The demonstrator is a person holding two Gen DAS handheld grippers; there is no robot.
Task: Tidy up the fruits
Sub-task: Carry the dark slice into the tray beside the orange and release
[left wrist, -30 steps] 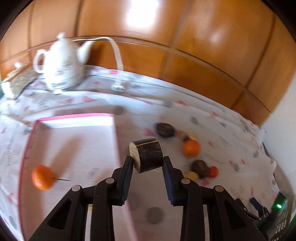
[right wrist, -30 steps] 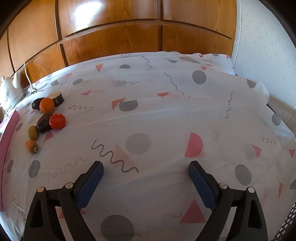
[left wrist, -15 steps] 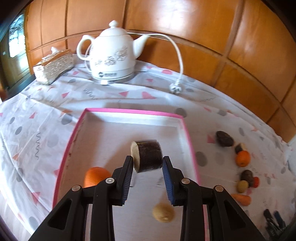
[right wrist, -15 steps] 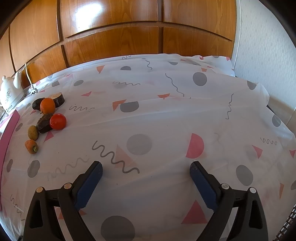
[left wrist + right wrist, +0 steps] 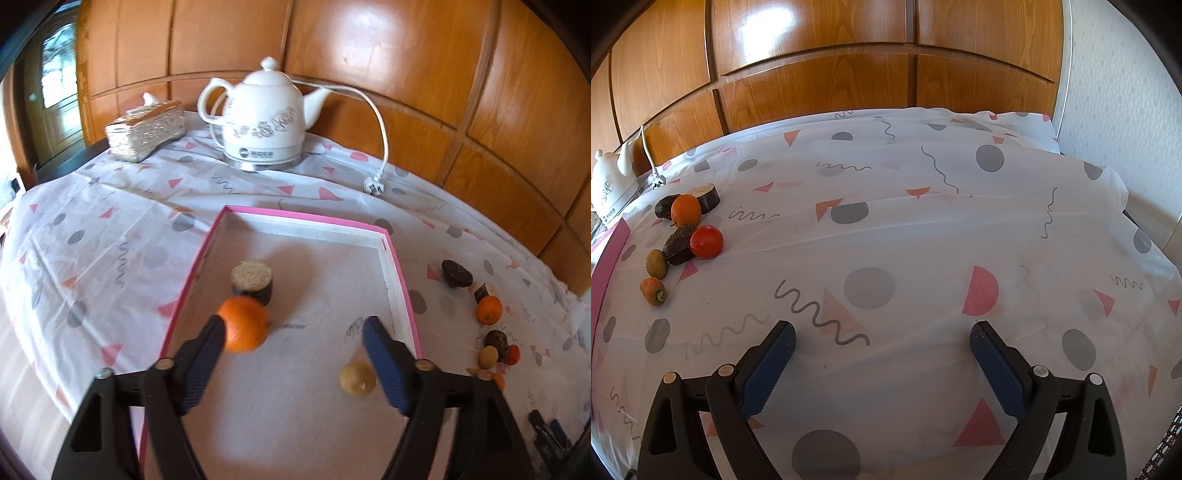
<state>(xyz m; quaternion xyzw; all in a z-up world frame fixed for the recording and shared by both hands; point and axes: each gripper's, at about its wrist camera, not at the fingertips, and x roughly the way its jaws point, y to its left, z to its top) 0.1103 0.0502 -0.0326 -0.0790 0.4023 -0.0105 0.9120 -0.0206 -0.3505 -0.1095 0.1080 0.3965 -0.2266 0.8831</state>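
Note:
In the left wrist view my left gripper [image 5: 293, 326] hovers over the pink-rimmed tray [image 5: 400, 280], its jaws opening with nothing between them. A dark cylinder piece with a pale cut face [image 5: 252, 281] now lies in the tray beyond the fingers, next to an orange [image 5: 243, 324] by the left fingertip. A small yellowish fruit [image 5: 357, 379] lies by the right finger. In the right wrist view my right gripper [image 5: 882, 338] stands open over bare cloth. Loose pieces lie at its far left: orange [image 5: 686, 210], red tomato [image 5: 706, 241], dark chunks [image 5: 679, 244], kiwi [image 5: 656, 263], small carrot [image 5: 653, 291].
A white kettle [image 5: 263, 122] with cord and plug [image 5: 373, 188] stands behind the tray, a tissue box [image 5: 146, 126] to its left. Wooden panelling backs the table. Loose produce [image 5: 488, 310] lies right of the tray. The patterned cloth [image 5: 923, 229] falls away at the right edge.
My left gripper swung left over the tray, spread its jaws and let go of the dark cylinder piece, which now lies in the tray. My right gripper has not moved.

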